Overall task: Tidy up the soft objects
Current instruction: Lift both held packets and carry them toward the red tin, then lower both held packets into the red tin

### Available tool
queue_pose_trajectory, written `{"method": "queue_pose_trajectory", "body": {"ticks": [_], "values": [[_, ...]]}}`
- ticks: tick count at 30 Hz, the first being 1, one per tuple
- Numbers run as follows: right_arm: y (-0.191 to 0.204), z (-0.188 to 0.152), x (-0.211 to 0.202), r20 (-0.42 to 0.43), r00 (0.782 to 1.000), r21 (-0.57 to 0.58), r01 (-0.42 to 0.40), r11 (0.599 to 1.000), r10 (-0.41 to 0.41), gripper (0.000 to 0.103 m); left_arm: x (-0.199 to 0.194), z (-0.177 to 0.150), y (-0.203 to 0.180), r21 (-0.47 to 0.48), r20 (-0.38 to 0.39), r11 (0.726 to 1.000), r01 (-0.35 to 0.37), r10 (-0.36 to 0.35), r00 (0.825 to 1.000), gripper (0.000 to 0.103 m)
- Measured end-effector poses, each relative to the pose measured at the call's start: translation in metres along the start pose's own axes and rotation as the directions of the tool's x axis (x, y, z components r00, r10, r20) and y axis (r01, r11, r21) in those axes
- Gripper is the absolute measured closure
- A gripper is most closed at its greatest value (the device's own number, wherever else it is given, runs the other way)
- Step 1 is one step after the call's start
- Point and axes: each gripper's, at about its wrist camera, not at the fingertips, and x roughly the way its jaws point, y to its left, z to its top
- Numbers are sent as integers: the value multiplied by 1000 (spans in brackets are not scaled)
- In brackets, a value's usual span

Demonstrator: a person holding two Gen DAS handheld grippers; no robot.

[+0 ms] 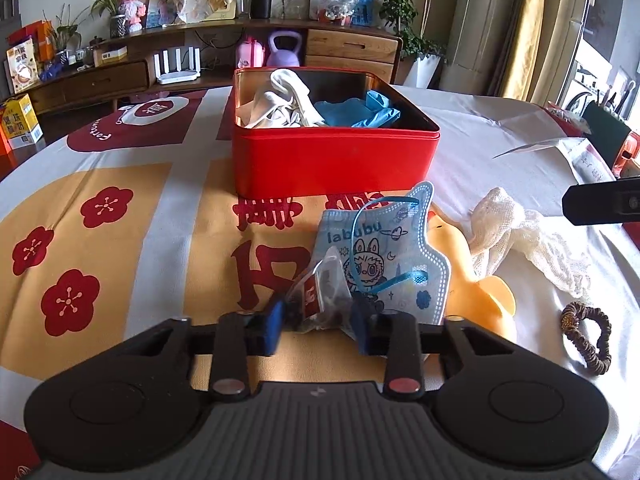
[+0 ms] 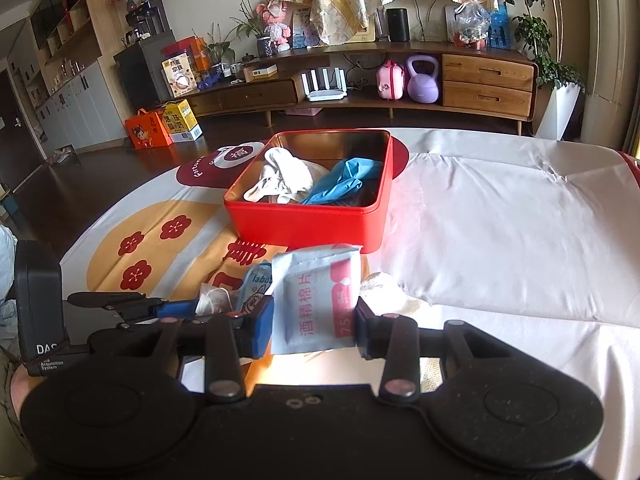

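Both grippers low over the bench in front of the red tin, each with something between its fingers

The left gripper has its fingers closed on a clear tea bag, just at 6 o'clock of the blue face mask lying on the patterned cloth. The right gripper pinches a wipe packet upright. The red tin sits at 12 o'clock, holding a white cloth and blue glove. A lace cloth and hair tie lie at 3 o'clock
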Motion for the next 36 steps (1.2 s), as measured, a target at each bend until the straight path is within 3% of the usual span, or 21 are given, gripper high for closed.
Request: {"method": "queue_pose_trajectory", "body": {"ticks": [7, 24, 30, 36], "values": [[2, -5, 1, -1, 1000, 0, 3, 1000, -3, 64, -4, -1, 1, -8, 10, 1000, 5, -5, 1000, 85], [18, -2, -27, 45, 999, -27, -16, 1000, 18, 64, -54, 8, 18, -98, 73, 994, 36, -29, 997, 89], [24, 12, -36, 73, 997, -55, -22, 998, 26, 64, -80, 30, 19, -110, 100, 991, 77, -66, 993, 89], [26, 33, -35, 98, 995, -78, -16, 997, 24, 64, -98, 72, 14, -78, 144, 992, 96, -84, 986, 89]]}}
